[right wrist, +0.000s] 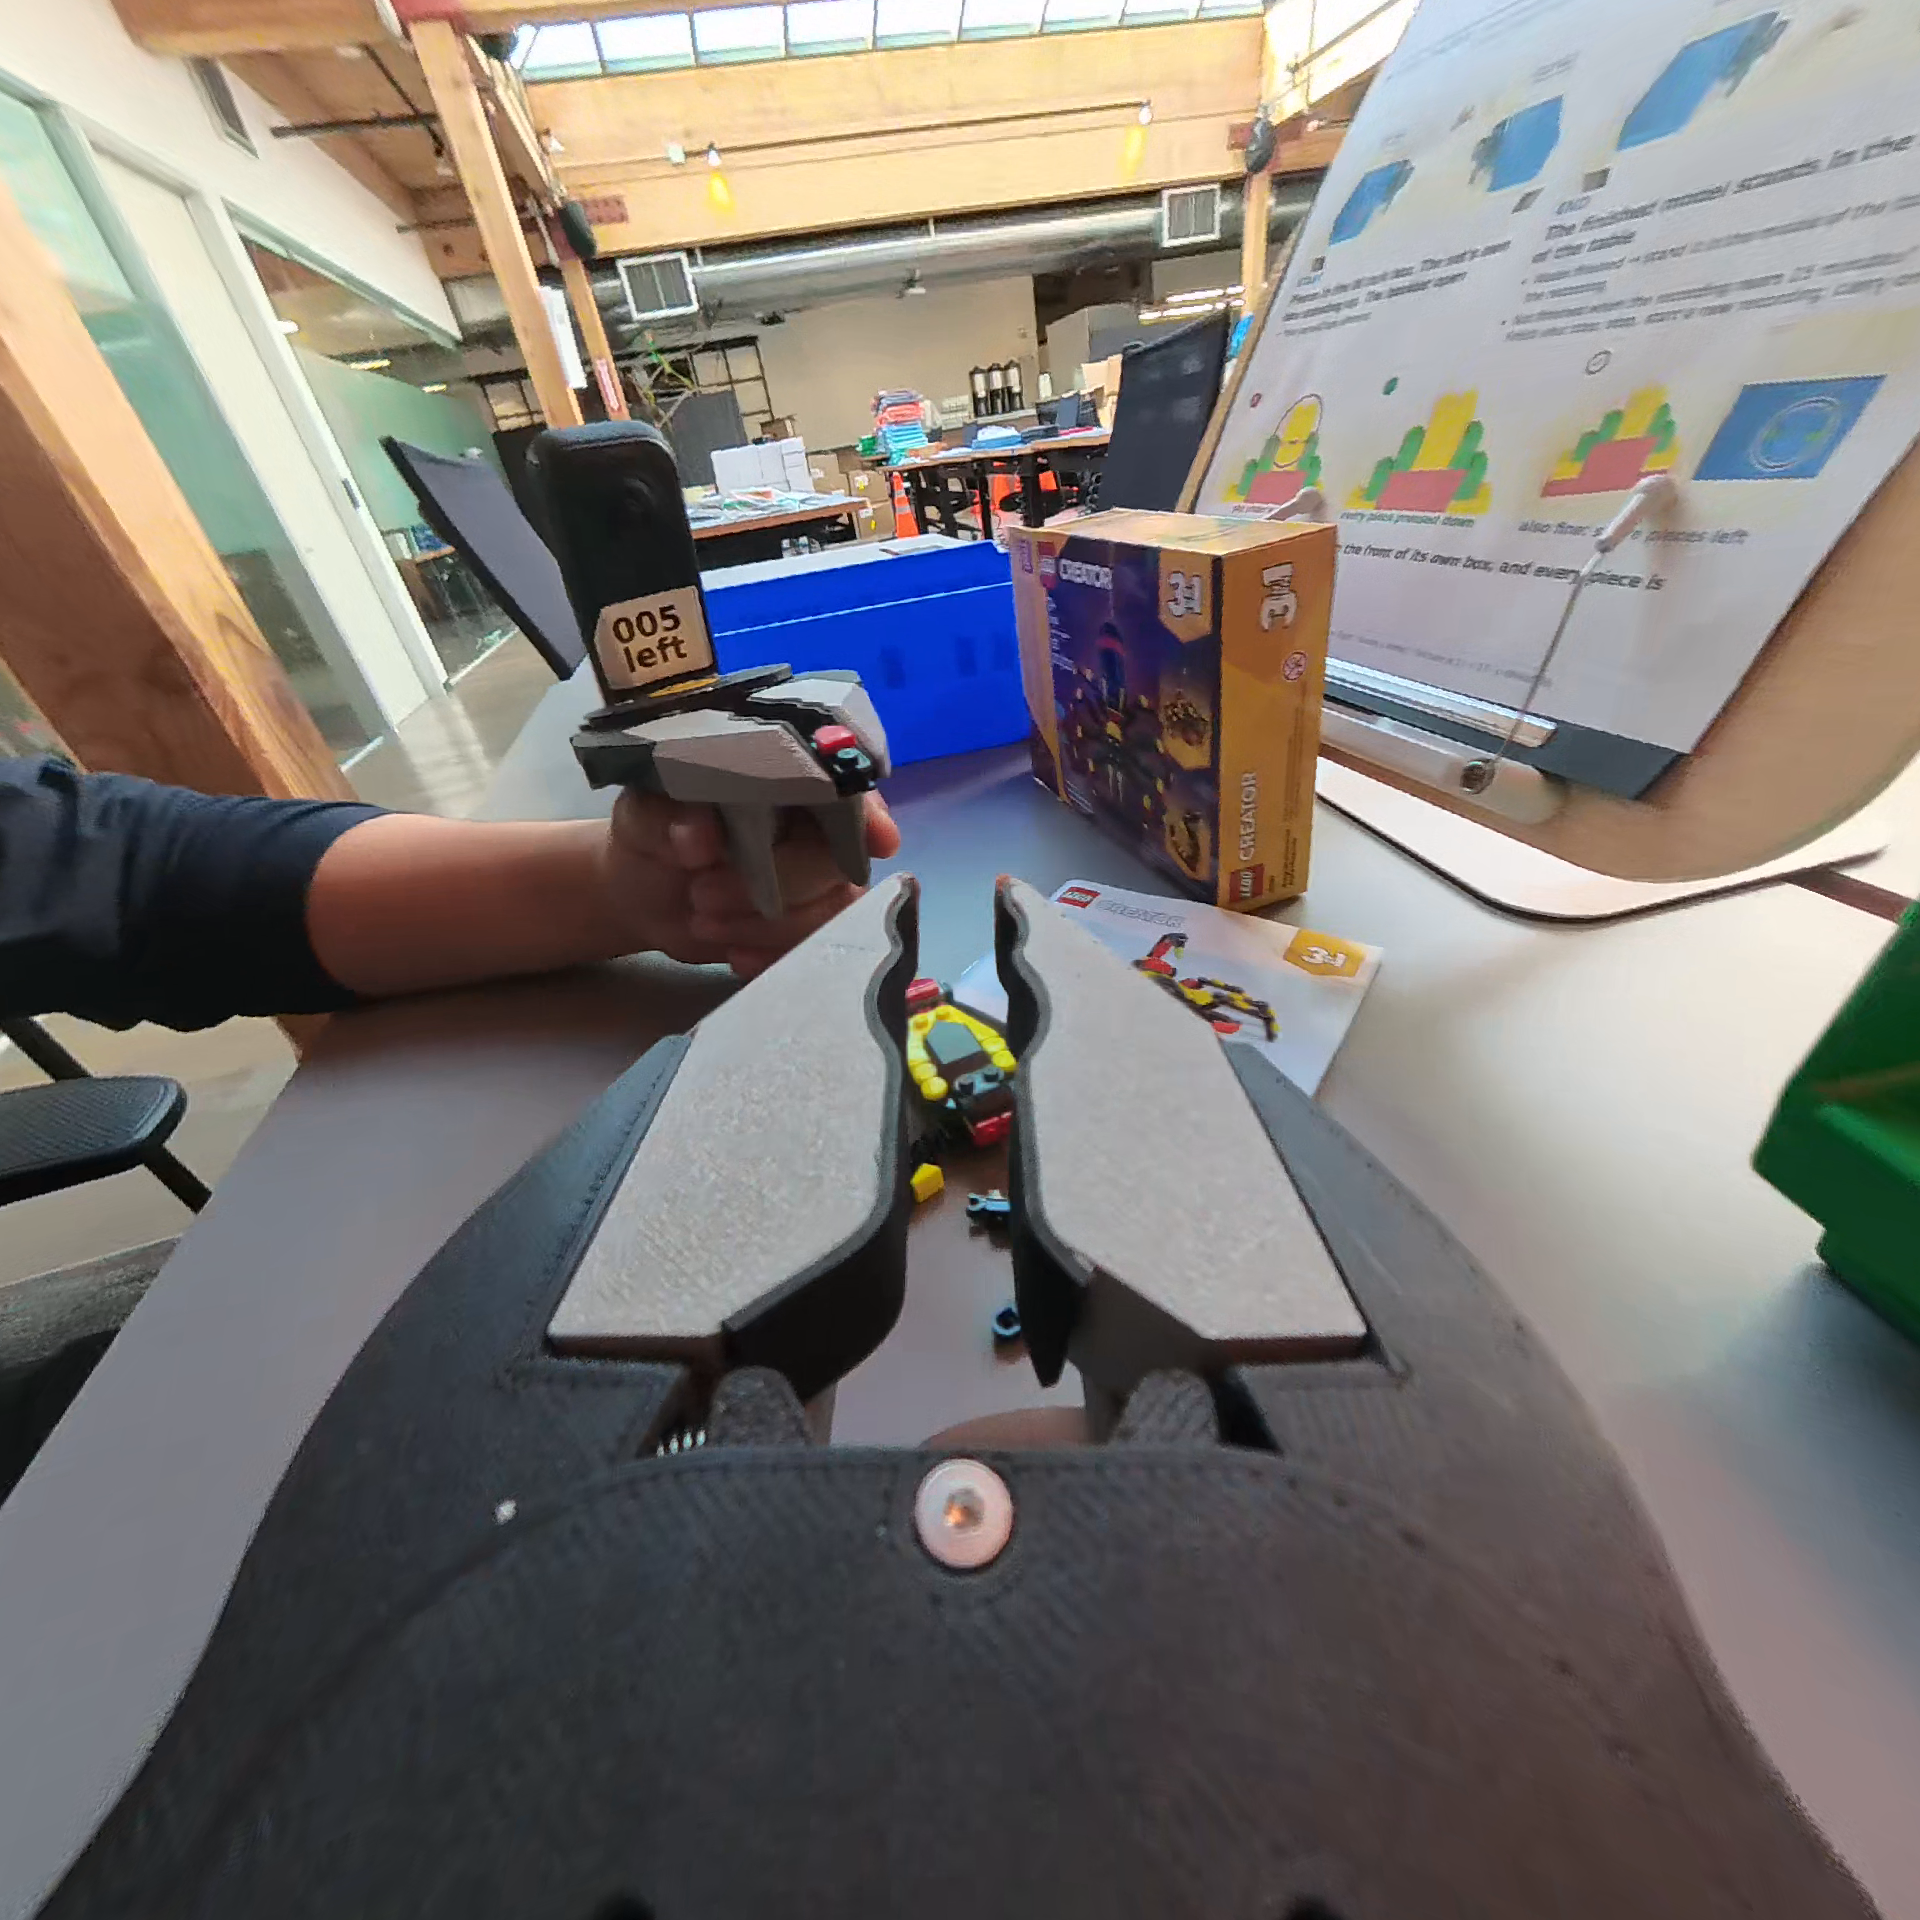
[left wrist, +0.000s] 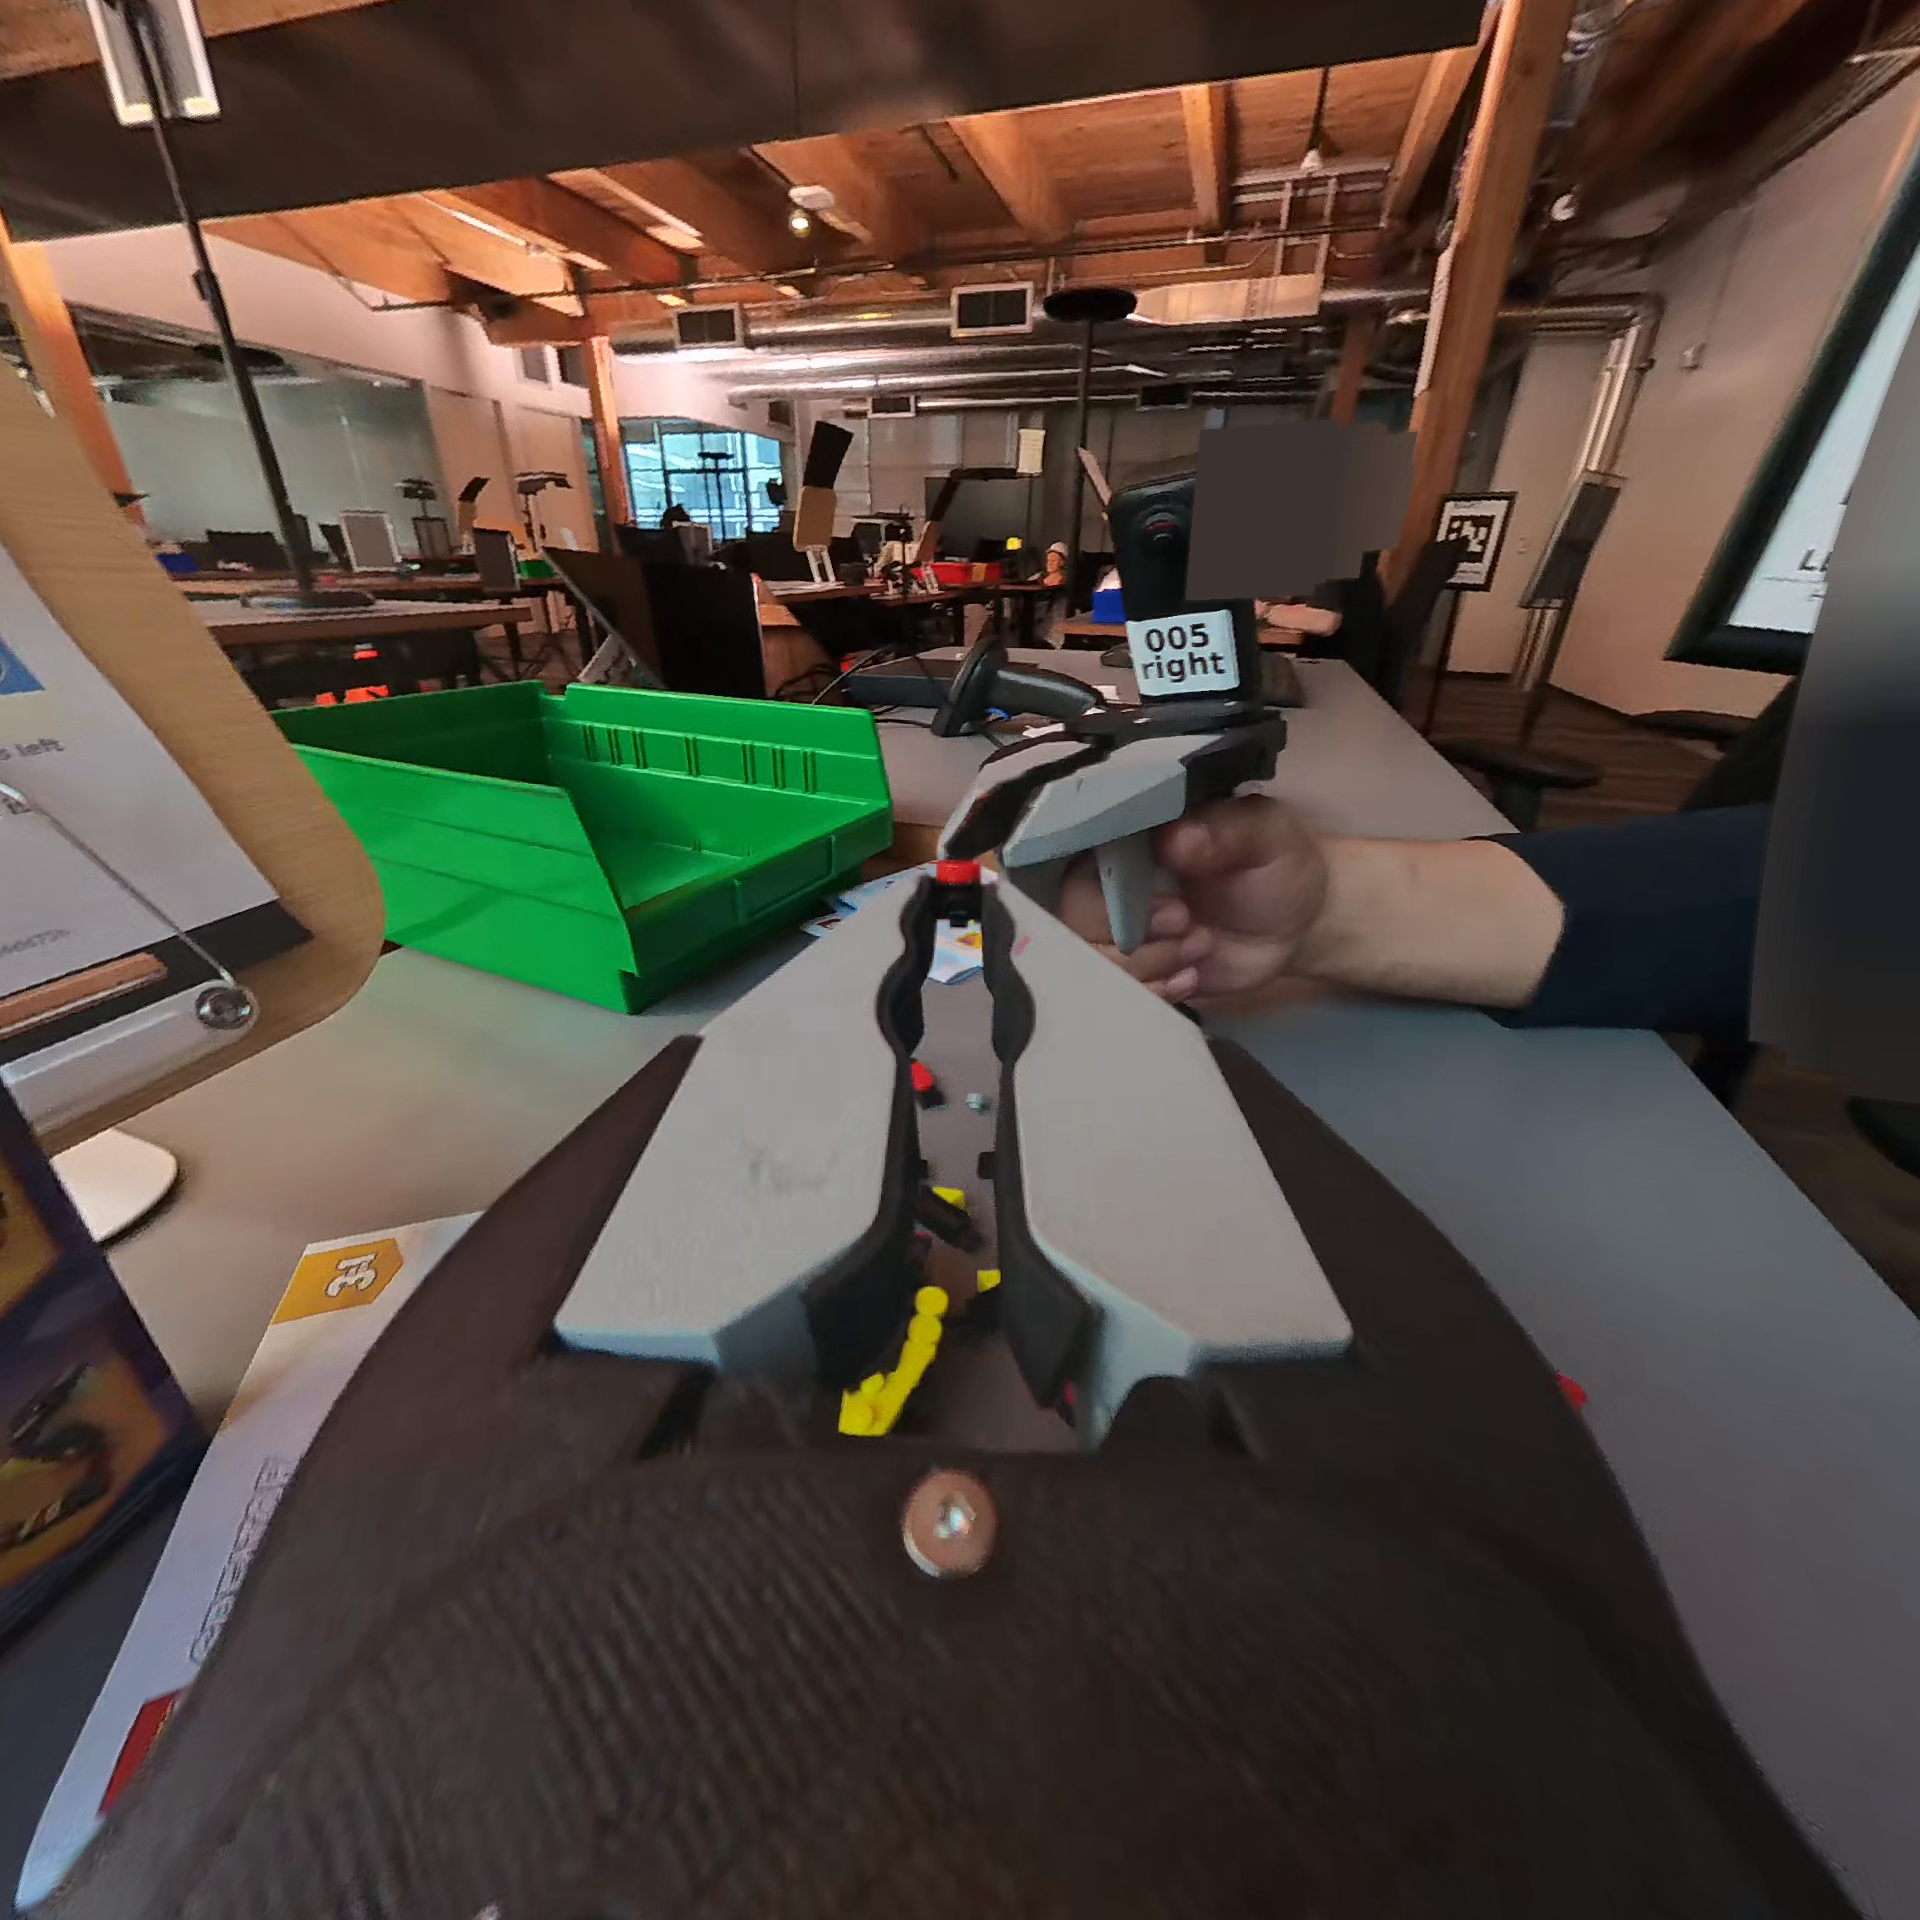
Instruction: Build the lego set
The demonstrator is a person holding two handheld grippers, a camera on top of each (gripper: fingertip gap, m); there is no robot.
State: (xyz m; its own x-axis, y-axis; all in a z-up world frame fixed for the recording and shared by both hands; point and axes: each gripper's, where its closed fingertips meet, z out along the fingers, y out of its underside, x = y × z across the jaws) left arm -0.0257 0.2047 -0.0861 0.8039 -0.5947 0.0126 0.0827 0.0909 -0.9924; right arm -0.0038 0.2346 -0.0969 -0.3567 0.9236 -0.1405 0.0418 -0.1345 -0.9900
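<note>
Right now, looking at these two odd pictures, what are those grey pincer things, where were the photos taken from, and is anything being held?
No robot here: a person holds a hand-operated two-finger gripper in each hand, with a camera on each looking along its fingers. One picture comes from the left gripper, the other from the right gripper. The left one pinches a small red and black brick piece at its fingertips; the right one stands open and empty above a small yellow and black brick model. On the grey table lie loose bricks, an instruction booklet, the toy box and a green bin.

Open workshop, timber ceiling beams [left wrist: 1039, 156], seemingly skylit.
</note>
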